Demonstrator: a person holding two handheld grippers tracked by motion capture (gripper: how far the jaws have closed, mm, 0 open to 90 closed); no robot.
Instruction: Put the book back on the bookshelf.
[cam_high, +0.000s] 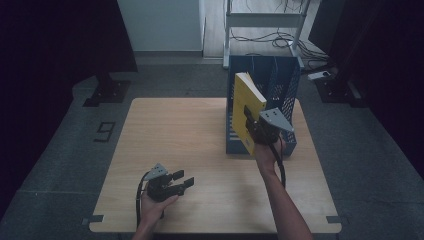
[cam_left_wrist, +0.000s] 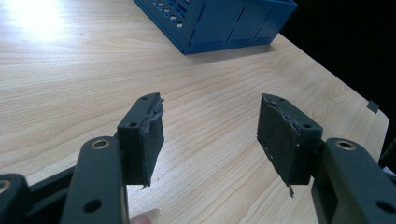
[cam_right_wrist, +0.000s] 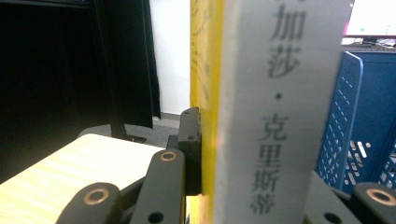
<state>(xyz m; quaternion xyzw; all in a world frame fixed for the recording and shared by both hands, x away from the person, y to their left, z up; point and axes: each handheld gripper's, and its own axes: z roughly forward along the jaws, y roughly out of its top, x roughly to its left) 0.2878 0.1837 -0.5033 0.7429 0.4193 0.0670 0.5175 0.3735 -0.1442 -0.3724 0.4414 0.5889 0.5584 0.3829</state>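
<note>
The right gripper is clamped on the yellow book, held upright at the front left of the blue rack, long axis near vertical and tilted slightly. The rack's slots lie just behind and to the right of the book; whether its lower edge has entered 1 is hard to tell. The left gripper, jaws wide and empty, rests well left of the rack, nearer the table's front edge.
</note>
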